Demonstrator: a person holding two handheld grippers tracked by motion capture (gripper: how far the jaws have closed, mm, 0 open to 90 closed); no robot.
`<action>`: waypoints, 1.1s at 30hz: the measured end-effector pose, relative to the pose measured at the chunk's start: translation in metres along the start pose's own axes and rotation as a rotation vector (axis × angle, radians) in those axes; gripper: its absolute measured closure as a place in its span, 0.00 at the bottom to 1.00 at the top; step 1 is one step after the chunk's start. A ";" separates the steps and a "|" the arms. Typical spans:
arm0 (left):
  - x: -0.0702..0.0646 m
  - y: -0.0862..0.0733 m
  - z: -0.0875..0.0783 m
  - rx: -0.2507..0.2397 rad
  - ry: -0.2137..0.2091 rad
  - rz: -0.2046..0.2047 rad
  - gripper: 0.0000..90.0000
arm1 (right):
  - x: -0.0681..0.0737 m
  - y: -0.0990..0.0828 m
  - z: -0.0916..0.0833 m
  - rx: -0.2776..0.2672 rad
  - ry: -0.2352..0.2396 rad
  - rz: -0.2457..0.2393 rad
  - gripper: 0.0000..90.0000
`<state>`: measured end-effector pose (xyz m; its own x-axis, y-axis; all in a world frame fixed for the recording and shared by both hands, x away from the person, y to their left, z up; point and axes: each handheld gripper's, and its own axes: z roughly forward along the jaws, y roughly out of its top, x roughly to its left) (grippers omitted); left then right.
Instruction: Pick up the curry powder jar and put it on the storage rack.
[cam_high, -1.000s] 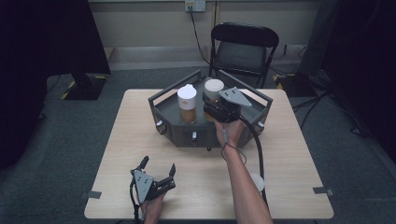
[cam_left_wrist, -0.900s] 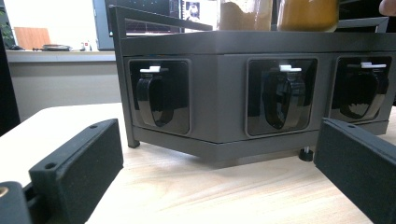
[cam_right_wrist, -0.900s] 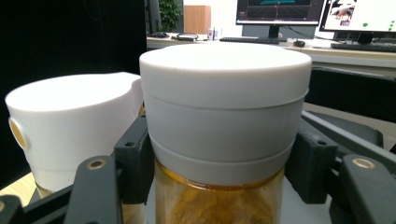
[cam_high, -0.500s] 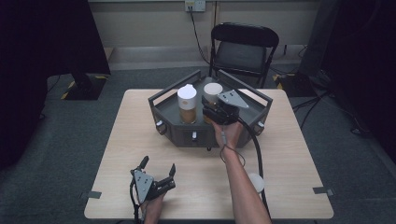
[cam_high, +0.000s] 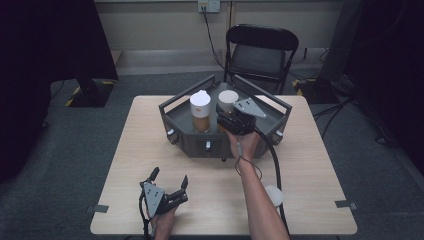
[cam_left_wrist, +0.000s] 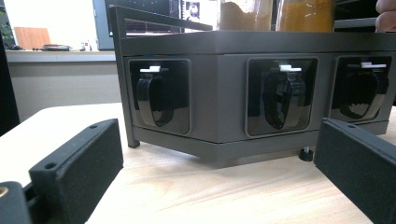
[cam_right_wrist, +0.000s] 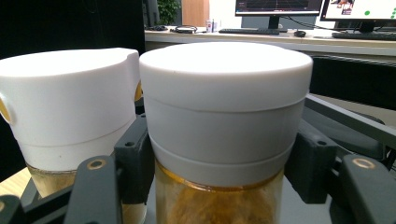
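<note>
- Right gripper (cam_high: 226, 111) was clamped on the right jar (cam_right_wrist: 225, 116), pads gripping the neck just under its white lid; amber contents showed below.
- That jar stood upright in the tray (cam_high: 180, 117), right of centre.
- The left jar (cam_high: 200, 111), also white-capped with brownish fill, stood just beside the held jar inside the tray, to its left; in the right gripper view the two caps nearly touched.
- Left gripper (cam_high: 170, 184) sat low on the table (cam_high: 310, 170), well in front of the tray and off to its left, jaws wide apart with nothing between them.
- Left gripper view faced the tray's front wall: three recessed black latches (cam_left_wrist: 279, 95) in a row.
- Black folding chair (cam_high: 260, 47) stood behind the tray, past the table's far edge.
</note>
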<state>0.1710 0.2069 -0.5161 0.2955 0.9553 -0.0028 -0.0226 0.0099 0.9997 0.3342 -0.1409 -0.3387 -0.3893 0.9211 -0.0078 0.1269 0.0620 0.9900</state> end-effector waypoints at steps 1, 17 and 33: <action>0.000 0.000 0.000 0.000 0.000 0.000 0.01 | 0.000 0.000 0.000 0.000 0.000 -0.002 0.39; 0.000 0.000 0.000 -0.001 0.000 0.000 0.01 | 0.004 -0.003 -0.002 -0.006 -0.012 0.005 0.38; 0.000 0.000 0.000 0.000 0.000 0.000 0.01 | -0.002 -0.003 -0.002 -0.031 0.002 0.020 0.20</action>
<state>0.1710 0.2069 -0.5163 0.2957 0.9553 -0.0026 -0.0232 0.0099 0.9997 0.3322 -0.1437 -0.3418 -0.3884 0.9214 0.0124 0.1061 0.0313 0.9939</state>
